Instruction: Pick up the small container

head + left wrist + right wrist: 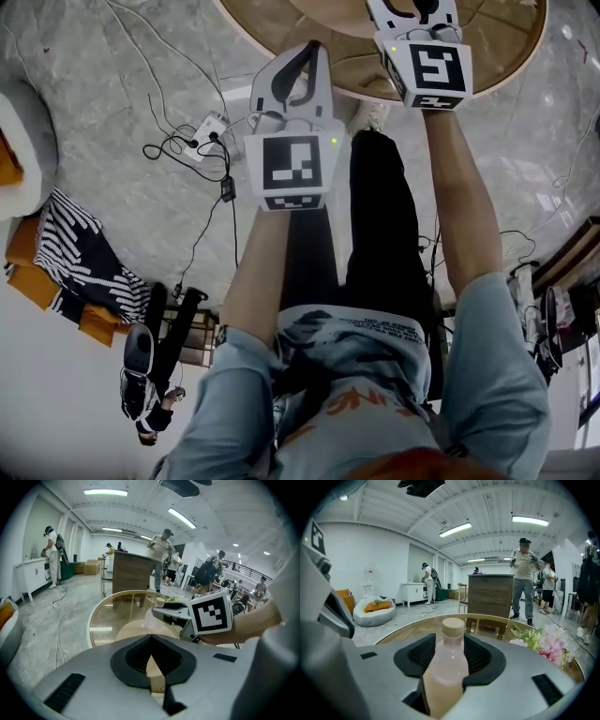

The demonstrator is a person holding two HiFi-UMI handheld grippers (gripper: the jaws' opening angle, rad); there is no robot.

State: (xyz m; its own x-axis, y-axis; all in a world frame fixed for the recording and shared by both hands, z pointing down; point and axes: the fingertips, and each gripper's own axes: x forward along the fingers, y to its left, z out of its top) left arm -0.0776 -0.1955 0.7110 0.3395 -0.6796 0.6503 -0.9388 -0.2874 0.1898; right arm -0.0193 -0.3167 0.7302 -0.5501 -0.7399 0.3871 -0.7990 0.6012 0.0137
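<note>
A small pale-pink bottle with a tan cap stands upright between the jaws of my right gripper in the right gripper view. The jaws stand wide, with a gap on both sides of the neck. In the head view the right gripper reaches over the round glass table and hides the bottle. My left gripper hangs at the table's near edge, left of the right one, its jaws together with nothing between them. The left gripper view shows its closed tips and the right gripper beyond.
Pink and white flowers lie on the table to the bottle's right. On the floor to the left are a power strip and its cables. A wooden counter and several people stand beyond the table, and a beanbag sits far left.
</note>
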